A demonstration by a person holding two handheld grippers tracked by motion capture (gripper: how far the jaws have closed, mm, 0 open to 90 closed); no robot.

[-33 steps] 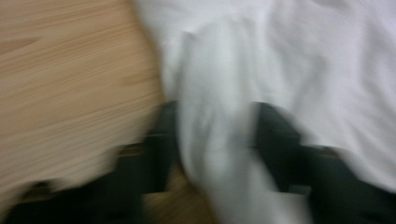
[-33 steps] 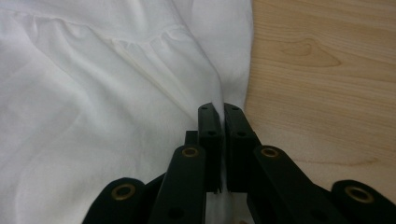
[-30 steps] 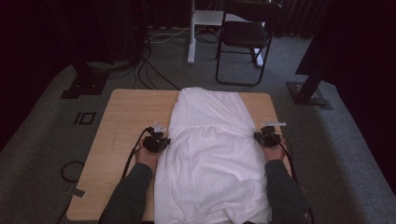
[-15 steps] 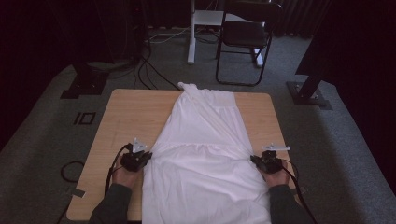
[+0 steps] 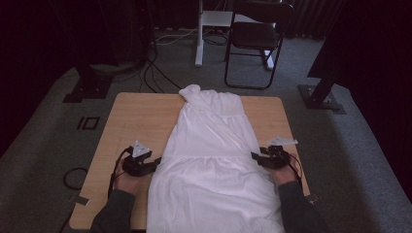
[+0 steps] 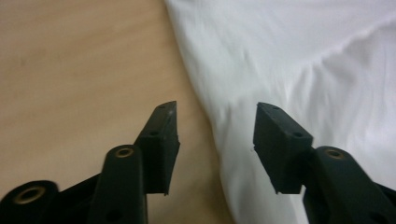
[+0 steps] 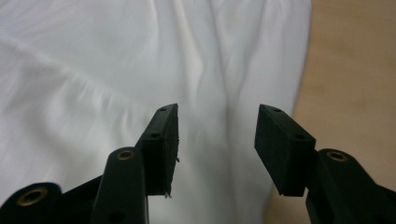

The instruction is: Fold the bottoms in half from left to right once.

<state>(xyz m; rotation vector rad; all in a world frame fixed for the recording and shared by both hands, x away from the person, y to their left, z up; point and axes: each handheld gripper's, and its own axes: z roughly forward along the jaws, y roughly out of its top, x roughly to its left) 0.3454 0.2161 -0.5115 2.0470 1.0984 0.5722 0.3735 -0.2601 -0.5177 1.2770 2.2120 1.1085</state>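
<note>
White cotton-like garment (image 5: 214, 160), apparently a dress, lies lengthwise on the wooden table (image 5: 131, 121), its bunched top at the table's far edge and its wide skirt spilling over the near edge. Compared with one second ago, both hands have drawn back toward the near edge and apart, and the skirt now lies broader. Left gripper (image 5: 156, 162) and right gripper (image 5: 254, 157) flank the garment at its gathered seam, jaws parted and holding nothing; the left gripper view shows the hem edge between its jaws. The spreading pull appears finished. Beyond the table stand a black chair (image 5: 255, 41) and floor cables (image 5: 160, 73), obstructing nothing.
</note>
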